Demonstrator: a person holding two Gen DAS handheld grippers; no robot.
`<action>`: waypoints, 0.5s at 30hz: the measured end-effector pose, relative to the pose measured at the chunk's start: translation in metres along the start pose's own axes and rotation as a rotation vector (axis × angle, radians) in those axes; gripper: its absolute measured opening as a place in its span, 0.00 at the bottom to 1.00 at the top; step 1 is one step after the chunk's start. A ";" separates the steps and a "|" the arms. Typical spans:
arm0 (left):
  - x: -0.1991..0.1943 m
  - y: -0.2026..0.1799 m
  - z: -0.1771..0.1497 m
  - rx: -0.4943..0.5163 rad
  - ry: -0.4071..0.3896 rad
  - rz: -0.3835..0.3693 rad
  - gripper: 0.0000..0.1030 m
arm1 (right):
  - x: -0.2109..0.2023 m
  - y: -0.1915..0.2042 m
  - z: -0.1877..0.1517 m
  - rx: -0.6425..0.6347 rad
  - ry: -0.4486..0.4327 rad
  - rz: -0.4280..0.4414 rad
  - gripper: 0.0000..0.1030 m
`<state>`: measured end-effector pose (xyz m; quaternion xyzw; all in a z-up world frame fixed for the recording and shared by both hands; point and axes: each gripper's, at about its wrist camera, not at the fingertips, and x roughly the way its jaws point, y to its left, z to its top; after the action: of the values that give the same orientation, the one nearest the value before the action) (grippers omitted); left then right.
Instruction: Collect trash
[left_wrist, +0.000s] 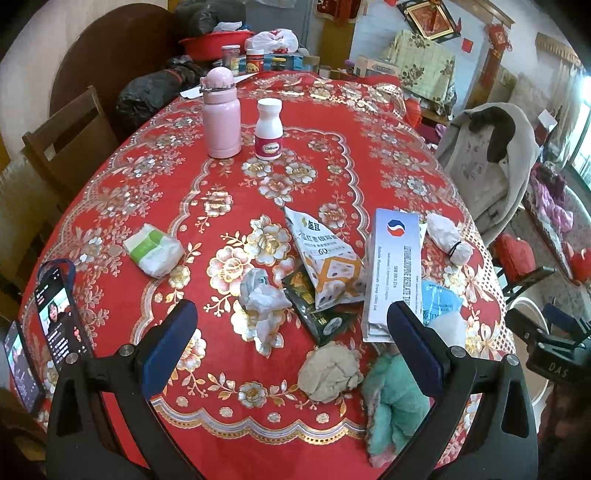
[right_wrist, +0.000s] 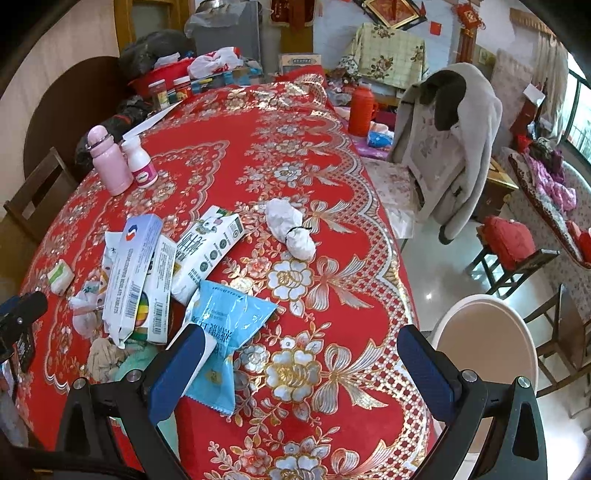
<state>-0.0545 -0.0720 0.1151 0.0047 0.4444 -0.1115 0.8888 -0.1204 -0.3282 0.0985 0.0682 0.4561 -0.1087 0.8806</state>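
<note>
Trash lies on a red floral tablecloth (left_wrist: 155, 155). In the left wrist view: a crumpled beige paper ball (left_wrist: 330, 371), crumpled white tissue (left_wrist: 263, 299), a snack pouch (left_wrist: 325, 262), a dark green wrapper (left_wrist: 317, 314), a white medicine box (left_wrist: 395, 273) and a small tissue pack (left_wrist: 153, 249). My left gripper (left_wrist: 291, 350) is open above the paper ball. My right gripper (right_wrist: 301, 369) is open and empty over the cloth, its left finger by a blue wrapper (right_wrist: 225, 325). A tied white bundle (right_wrist: 291, 229) and a milk carton (right_wrist: 205, 254) lie ahead.
A pink flask (left_wrist: 221, 114) and a white pill bottle (left_wrist: 269, 129) stand further back. A phone (left_wrist: 61, 314) leans at the left edge. A teal cloth (left_wrist: 395, 406) lies near the front. A round white bin (right_wrist: 487, 354) stands by the table's right side, a coat-draped chair (right_wrist: 447, 147) beyond.
</note>
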 end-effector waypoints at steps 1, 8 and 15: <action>0.000 -0.001 0.000 0.002 0.000 0.000 0.99 | 0.001 0.001 -0.001 -0.004 0.005 0.000 1.00; -0.001 -0.005 -0.001 0.004 -0.003 0.004 0.99 | 0.000 0.006 -0.003 -0.028 0.007 0.002 1.00; -0.005 -0.005 0.001 -0.004 -0.016 0.005 0.99 | -0.003 0.008 -0.003 -0.027 -0.001 0.010 1.00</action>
<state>-0.0576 -0.0759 0.1197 0.0032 0.4377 -0.1083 0.8926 -0.1225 -0.3198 0.0996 0.0587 0.4565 -0.0981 0.8824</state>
